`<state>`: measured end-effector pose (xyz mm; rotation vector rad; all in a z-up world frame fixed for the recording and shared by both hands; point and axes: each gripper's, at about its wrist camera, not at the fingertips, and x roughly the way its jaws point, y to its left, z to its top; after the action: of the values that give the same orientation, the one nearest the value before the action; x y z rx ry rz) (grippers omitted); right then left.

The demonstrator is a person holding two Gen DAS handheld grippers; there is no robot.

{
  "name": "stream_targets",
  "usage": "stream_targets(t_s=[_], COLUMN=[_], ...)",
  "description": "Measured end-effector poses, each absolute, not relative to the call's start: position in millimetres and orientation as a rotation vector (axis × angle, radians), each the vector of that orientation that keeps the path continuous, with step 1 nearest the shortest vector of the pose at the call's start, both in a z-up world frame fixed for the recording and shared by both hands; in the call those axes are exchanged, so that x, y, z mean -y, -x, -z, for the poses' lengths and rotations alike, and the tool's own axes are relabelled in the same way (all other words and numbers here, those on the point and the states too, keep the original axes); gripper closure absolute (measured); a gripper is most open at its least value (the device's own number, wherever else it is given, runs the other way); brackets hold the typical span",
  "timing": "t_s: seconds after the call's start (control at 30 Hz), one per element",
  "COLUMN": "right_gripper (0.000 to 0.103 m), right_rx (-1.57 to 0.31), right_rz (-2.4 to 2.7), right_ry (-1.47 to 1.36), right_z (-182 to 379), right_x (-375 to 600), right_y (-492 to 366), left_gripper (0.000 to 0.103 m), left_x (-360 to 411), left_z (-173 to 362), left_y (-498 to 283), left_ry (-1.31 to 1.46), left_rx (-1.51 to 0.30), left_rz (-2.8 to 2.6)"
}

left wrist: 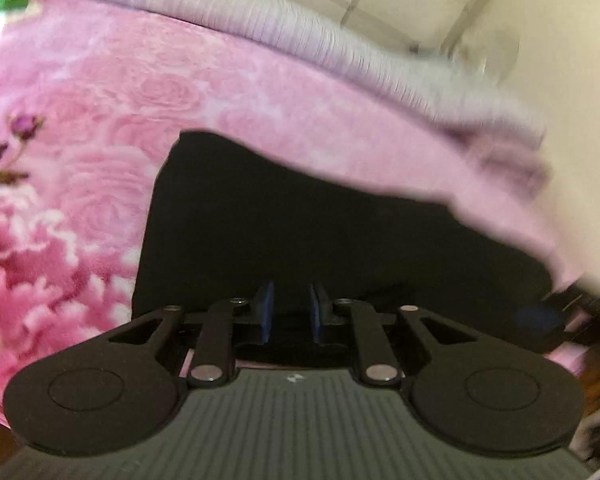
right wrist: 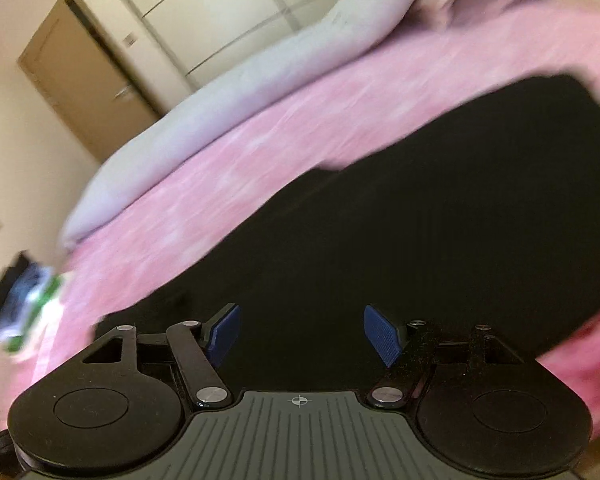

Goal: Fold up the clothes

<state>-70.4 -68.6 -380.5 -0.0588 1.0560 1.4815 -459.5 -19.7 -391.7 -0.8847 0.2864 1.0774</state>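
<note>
Two grippers are working over one black garment [left wrist: 300, 220], which is lying flat on a pink floral blanket [left wrist: 100, 100] covering a bed; a pale ribbed fold of bedding [left wrist: 260, 12] is running along the blanket's far edge.

The left gripper [left wrist: 292, 312] is hovering just above the garment's near portion. Its blue pads [left wrist: 266, 312] are standing a narrow gap apart, and no cloth is visible between them, so it is gripping nothing. The right gripper [right wrist: 302, 334] is also pointing down at the garment [right wrist: 420, 220], with its pads [right wrist: 382, 334] spread wide and nothing between them.

Judged from this layout, the fold is between grasps: the garment appears laid out, possibly already folded once, and neither gripper is holding an edge. Motion blur is obscuring the fabric's outline, so the exact fold count cannot be told.

The next move calls for locating a free edge or corner on each side, lowering the pads around a single layer, closing firmly, and lifting both sides evenly to avoid dragging the blanket beneath.
</note>
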Motion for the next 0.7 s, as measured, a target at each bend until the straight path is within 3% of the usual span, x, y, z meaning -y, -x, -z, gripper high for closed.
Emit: stream_targets(t_s=[0.2, 0.27, 0.33, 0.6, 0.63, 0.67, 0.7], right_gripper=[0.034, 0.051, 0.055, 0.059, 0.089, 0.098, 0.098], right_rx=[-1.416, -1.523, -1.595, -1.511, -1.479, -1.432, -1.383], right_rz=[-1.599, -1.571, -1.539, -1.613, -1.629, -1.642, -1.655], right_ry=[-0.056, -0.066, -0.078, -0.008, 0.014, 0.053, 0.088], right_z=[404.4, 415.1, 424.2, 431.7, 431.2, 430.3, 429.0], right_x=[25.4, 10.4, -1.5, -22.6, -20.8, -21.1, -21.0], right_y=[106.4, 114.2, 122.5, 158.5, 163.2, 166.9, 170.2], left_gripper=[0.089, 0.089, 0.089, 0.089, 0.089, 0.089, 0.089], left_x=[14.7, 14.4, 15.8, 7.9, 7.3, 6.7, 5.2], left_z=[384.5, 388.0, 394.1, 405.1, 404.9, 404.7, 403.4], left_y=[508.8, 517.3, 524.6, 538.5, 539.8, 541.0, 541.7], left_ry=[0.951, 0.973, 0.999, 1.031, 1.033, 1.035, 1.041], left_rx=[-0.2, -0.195, -0.17, -0.149, -0.146, -0.143, -0.134], left_rz=[-1.132, -1.141, -1.13, -1.13, -1.129, -1.127, -1.12])
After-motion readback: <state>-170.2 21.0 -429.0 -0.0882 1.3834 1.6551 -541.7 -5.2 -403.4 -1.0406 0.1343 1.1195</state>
